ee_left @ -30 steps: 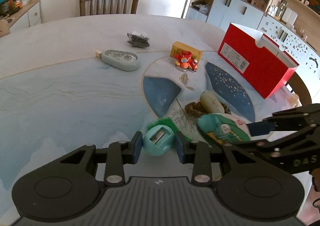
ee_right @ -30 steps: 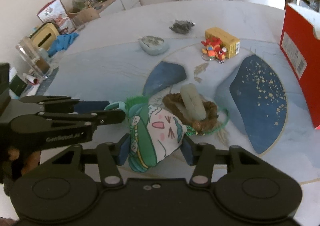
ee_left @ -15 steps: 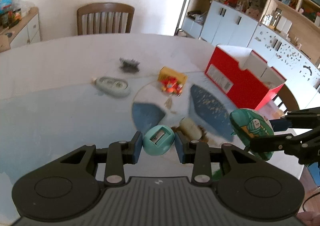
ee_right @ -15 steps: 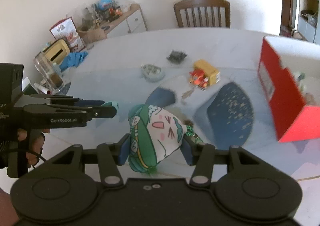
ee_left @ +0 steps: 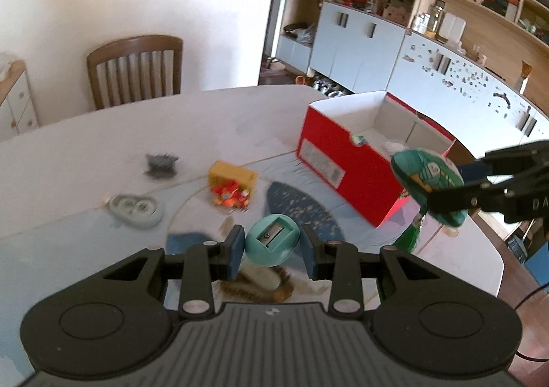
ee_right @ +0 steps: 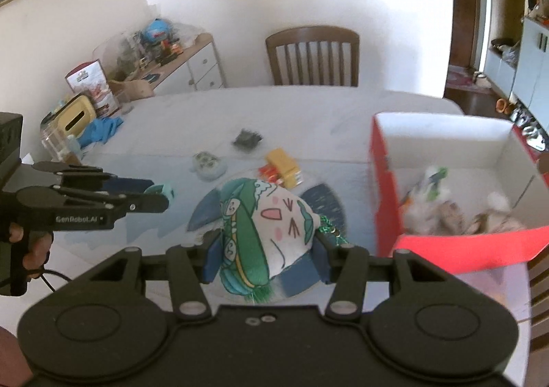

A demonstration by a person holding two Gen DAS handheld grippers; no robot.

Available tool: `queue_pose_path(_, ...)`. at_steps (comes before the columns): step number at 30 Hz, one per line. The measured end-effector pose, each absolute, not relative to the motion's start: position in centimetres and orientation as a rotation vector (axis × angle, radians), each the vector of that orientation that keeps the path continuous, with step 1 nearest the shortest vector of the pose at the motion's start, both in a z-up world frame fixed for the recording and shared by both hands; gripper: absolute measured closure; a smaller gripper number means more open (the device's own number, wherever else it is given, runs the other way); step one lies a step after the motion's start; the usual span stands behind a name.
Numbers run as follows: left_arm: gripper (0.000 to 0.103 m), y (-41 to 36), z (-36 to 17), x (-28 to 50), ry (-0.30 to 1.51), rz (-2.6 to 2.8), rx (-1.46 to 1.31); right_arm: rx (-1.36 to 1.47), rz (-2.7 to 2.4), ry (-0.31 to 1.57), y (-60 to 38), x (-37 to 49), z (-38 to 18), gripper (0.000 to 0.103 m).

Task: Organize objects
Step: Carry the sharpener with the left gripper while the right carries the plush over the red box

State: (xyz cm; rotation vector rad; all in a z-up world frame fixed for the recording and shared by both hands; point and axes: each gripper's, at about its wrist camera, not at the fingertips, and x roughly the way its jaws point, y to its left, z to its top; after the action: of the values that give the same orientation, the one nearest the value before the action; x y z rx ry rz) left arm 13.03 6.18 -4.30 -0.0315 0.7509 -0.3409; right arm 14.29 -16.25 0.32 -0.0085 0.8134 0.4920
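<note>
My left gripper [ee_left: 272, 248] is shut on a teal egg-shaped pencil sharpener [ee_left: 272, 244] and holds it above the table. My right gripper [ee_right: 266, 249] is shut on a green and white plush toy [ee_right: 264, 225], also lifted; the toy shows in the left wrist view [ee_left: 429, 177] near the red box. The open red box [ee_left: 346, 160] stands at the right; in the right wrist view [ee_right: 456, 181] several small toys lie inside it. The left gripper shows in the right wrist view [ee_right: 151, 195] at the left.
On the table lie a yellow box [ee_left: 233, 176], a red toy [ee_left: 231, 198], a grey-green tape dispenser [ee_left: 135, 210], a dark clip [ee_left: 161, 164] and a brown woven ring [ee_left: 260, 285]. A wooden chair [ee_left: 135, 69] stands behind the table. A sideboard [ee_right: 164, 71] is at the left.
Both grippers have lifted their objects off the table and moved up and right toward the red box. The box interior has come into view.
</note>
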Motion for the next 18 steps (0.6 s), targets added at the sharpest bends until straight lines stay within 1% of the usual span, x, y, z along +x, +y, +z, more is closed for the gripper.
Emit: queue_pose_path(18,0.069,-6.7,-0.7,19.6,0.685,-0.443,0.091,-0.071,0.366,0.710,-26.0,21.5,4.1,0.052)
